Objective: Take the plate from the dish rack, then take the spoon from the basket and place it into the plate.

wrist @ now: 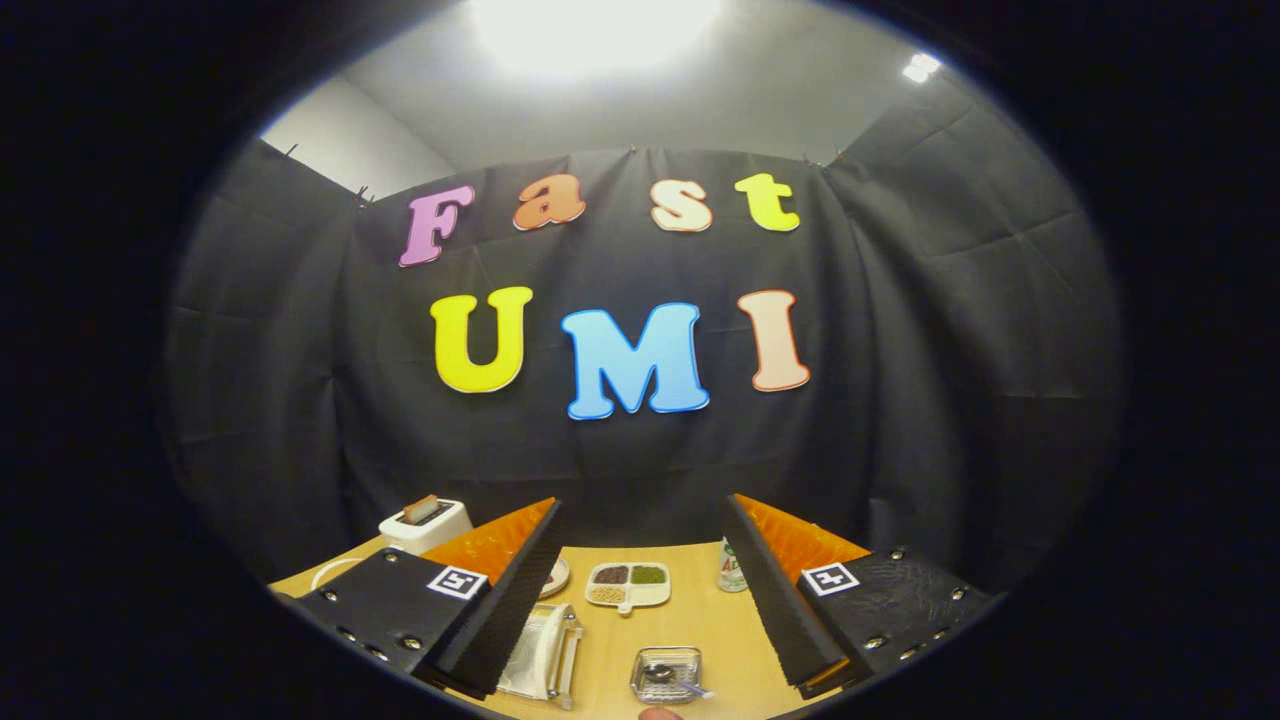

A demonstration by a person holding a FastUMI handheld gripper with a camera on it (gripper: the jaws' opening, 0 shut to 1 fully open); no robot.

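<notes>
A white toaster (425, 523) stands at the far left of the wooden table (700, 625); the plate (540, 652) sits upright in the dish rack (568, 655) just beside the left finger; the gripper (640, 600) hangs spread wide, holding nothing; beyond its fingers lies a divided dish (628, 585); between them, nearer, the spoon (665, 676) rests in the basket (667, 674); a can (731, 568) stands by the right finger.

Black cloth wall (640, 450) draped behind a wooden bench (700, 620). Pale ceiling (700, 110) above, lit by a bright overhead light (590, 25); smaller lamp (920, 67) off to one side.
</notes>
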